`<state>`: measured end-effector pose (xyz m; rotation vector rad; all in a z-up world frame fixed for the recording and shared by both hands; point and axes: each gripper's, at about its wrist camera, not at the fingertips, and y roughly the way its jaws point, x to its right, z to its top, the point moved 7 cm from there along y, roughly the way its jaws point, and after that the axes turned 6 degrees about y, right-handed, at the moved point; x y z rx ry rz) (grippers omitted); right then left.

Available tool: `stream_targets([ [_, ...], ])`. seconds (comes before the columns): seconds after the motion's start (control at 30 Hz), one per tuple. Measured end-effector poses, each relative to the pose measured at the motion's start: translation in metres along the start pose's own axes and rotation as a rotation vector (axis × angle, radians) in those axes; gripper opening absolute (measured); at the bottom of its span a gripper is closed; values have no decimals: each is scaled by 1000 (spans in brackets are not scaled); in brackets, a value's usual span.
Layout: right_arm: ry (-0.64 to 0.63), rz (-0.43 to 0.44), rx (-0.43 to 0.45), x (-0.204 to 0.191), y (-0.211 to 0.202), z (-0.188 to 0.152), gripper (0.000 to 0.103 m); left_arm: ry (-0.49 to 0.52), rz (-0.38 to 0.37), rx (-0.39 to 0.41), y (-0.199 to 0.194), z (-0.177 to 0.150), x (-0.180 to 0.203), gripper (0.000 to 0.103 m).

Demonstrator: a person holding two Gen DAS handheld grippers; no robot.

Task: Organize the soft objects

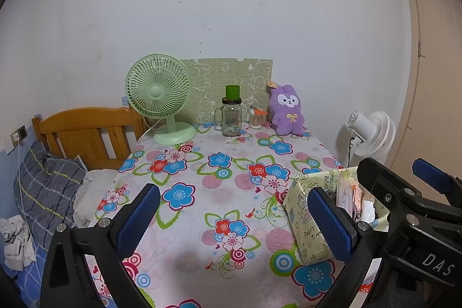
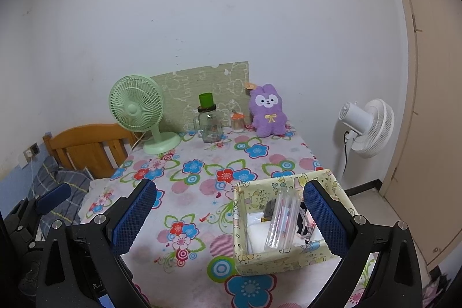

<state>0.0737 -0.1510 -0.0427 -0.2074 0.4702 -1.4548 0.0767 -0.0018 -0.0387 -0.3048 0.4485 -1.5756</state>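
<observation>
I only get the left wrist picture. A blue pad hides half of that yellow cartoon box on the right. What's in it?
Observer: The right wrist view looks down into the box. It is open-topped, and a clear plastic case lies slanted across its contents.
Operator: Anything soft in there?
Observer: A white flat layer lies under the case. I cannot tell if it is cloth.
Operator: And the black thing beside the box?
Observer: That is the right gripper, jaws wide apart, holding nothing.
</observation>
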Motion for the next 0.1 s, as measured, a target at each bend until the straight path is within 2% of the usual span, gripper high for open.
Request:
stream_targets([
  [0.1,-1,-2,1,0,0,0,103,-1,0,-1,0,0,0,103],
])
